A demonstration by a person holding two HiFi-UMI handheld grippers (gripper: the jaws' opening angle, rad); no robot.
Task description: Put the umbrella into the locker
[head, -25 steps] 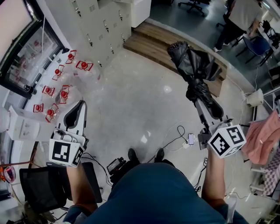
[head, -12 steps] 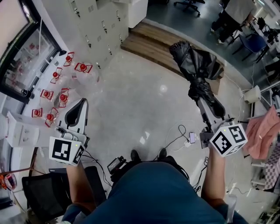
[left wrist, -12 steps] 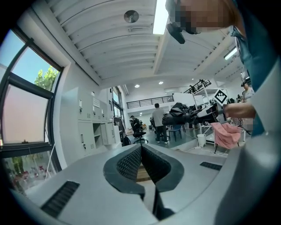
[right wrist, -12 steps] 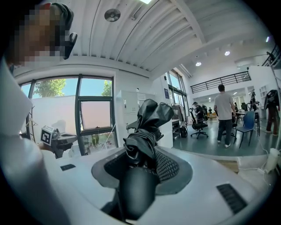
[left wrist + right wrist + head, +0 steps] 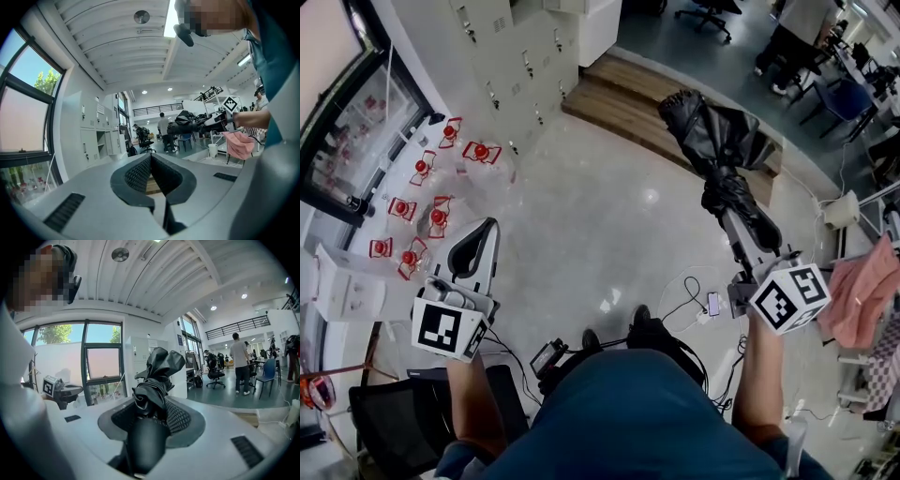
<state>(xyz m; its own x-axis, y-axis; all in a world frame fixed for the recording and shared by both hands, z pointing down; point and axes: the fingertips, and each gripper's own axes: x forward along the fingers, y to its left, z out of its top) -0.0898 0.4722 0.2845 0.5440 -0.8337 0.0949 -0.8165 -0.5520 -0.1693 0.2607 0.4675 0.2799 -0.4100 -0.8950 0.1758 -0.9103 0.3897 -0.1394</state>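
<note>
Black, floppy umbrella clamped in the right claw might snag a locker edge going in; left claw sits closed, empty.

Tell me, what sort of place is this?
Most likely an open-plan office or workshop hall. A bank of grey lockers lines the wall, there is a wheeled office chair on the floor, and a railed mezzanine overlooks the work area.
</note>
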